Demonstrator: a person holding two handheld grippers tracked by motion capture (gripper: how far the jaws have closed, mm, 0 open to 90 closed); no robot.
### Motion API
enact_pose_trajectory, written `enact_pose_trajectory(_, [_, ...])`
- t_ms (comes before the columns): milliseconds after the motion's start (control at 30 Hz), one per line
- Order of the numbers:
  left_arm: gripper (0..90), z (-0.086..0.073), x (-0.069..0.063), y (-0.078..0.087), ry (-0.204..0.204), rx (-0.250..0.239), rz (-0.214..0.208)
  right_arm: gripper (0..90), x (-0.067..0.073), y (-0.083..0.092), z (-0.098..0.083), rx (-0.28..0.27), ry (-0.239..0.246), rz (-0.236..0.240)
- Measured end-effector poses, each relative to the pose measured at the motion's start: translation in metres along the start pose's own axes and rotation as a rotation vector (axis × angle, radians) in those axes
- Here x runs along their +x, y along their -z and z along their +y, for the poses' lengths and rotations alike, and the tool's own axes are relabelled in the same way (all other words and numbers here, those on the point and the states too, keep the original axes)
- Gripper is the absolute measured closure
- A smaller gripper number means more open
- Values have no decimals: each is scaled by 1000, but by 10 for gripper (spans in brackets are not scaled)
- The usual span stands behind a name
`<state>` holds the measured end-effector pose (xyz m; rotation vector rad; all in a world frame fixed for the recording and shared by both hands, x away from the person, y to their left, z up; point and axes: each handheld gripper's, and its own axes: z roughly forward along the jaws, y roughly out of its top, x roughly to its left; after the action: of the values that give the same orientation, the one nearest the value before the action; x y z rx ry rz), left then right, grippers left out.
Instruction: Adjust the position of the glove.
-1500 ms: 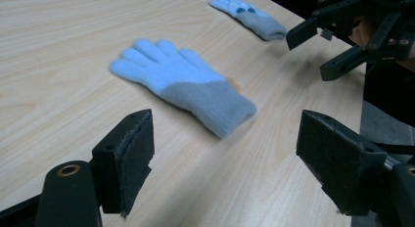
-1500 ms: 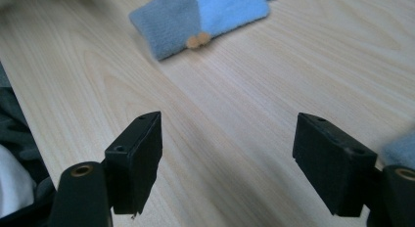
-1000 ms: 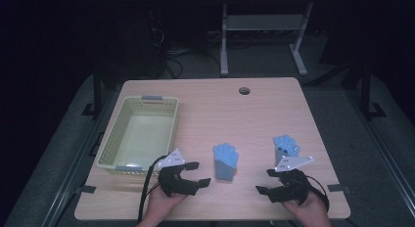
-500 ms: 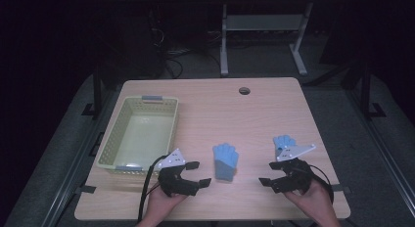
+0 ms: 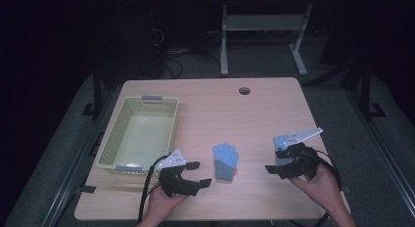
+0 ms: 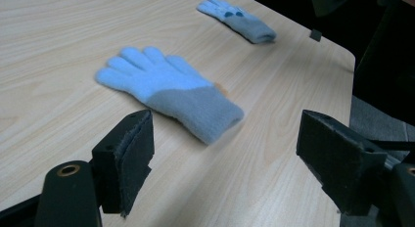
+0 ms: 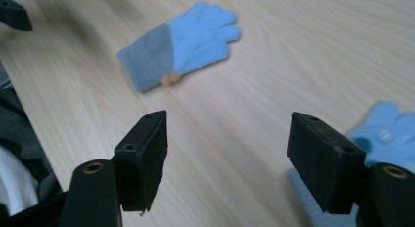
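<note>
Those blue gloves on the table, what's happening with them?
A person holds a black two-jaw gripper in each hand over a light wooden table. The left gripper, jaws open, sits just beside a blue knitted glove with a grey cuff lying flat mid-table. The right gripper, also open, hovers at a second matching blue glove near the right edge. Neither glove is gripped yet. A pale green plastic basket stands at the left.

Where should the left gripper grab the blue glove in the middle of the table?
Probably the grey cuff of the middle glove. That end points toward the open left gripper, which could come from the near table edge, jaws either side. The glove lies flat, so the cuff looks like its thickest edge to pinch.
</note>
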<state>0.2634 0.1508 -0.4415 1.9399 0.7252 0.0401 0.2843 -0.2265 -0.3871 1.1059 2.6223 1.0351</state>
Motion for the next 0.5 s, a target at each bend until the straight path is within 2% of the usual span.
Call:
enact_pose_trajectory(167, [217, 0, 2, 0, 2, -7, -6, 318, -8, 4, 7, 1, 0, -8])
enact_pose_trajectory(333, [217, 0, 2, -1, -3, -6, -8, 330, -23, 4, 15, 17, -15, -19])
enact_pose_trajectory(433, [217, 0, 1, 0, -4, -11, -8, 365, -29, 5, 20, 30, 3, -54])
enact_pose_trajectory(500, [217, 2, 1, 1, -6, -10, -5, 375, -34, 7, 23, 25, -9, -63])
